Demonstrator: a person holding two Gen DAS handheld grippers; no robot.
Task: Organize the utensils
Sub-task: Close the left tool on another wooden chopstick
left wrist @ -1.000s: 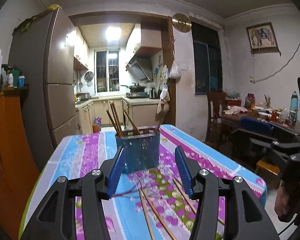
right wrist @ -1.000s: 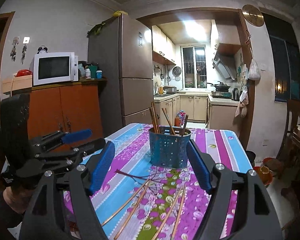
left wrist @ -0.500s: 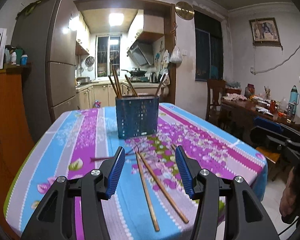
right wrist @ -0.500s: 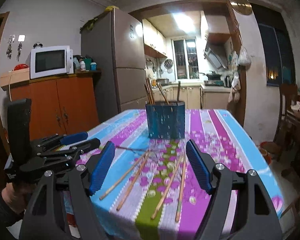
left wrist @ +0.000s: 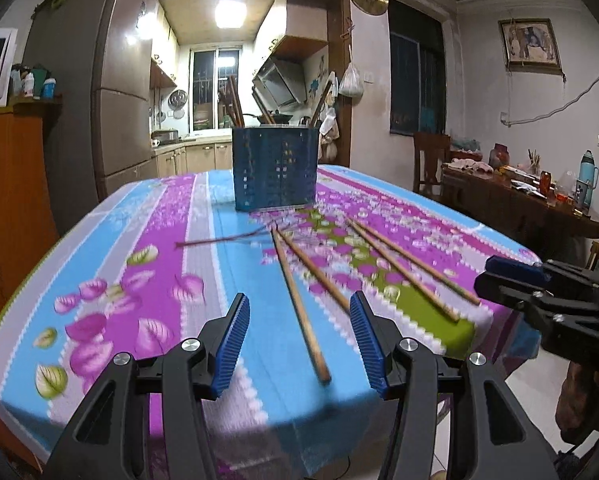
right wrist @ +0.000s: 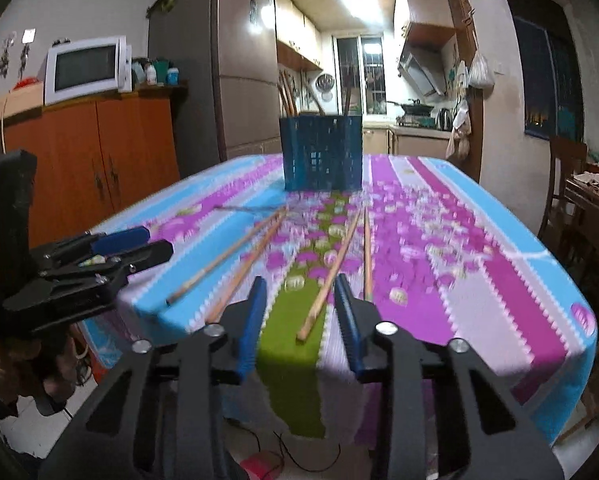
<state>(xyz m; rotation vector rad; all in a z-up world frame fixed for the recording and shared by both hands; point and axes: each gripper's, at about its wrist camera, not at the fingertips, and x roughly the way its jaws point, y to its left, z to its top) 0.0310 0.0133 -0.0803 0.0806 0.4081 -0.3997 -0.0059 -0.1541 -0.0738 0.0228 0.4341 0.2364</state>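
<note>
Several wooden chopsticks (left wrist: 299,304) lie loose on the tablecloth in front of a blue perforated holder (left wrist: 274,170) that has more chopsticks standing in it. My left gripper (left wrist: 297,308) hovers open at the near table edge, one chopstick lying in line between its blue pads, untouched. In the right wrist view, my right gripper (right wrist: 299,284) is low at the table edge. Its jaws are closing around the near end of another chopstick (right wrist: 327,280), and the pads are not pressing on it. The holder (right wrist: 321,154) stands further back.
The table (left wrist: 99,320) has a floral striped cloth and its near edge is right below both grippers. An orange cabinet (right wrist: 91,152) with a microwave (right wrist: 85,68) and a fridge (right wrist: 243,76) stand to the left. A cluttered side table (left wrist: 511,196) and chair stand to the right.
Both grippers have sunk toward the near table edge, so the chopsticks now lie between their fingers. The right jaws have narrowed. The left jaws keep the same width.
</note>
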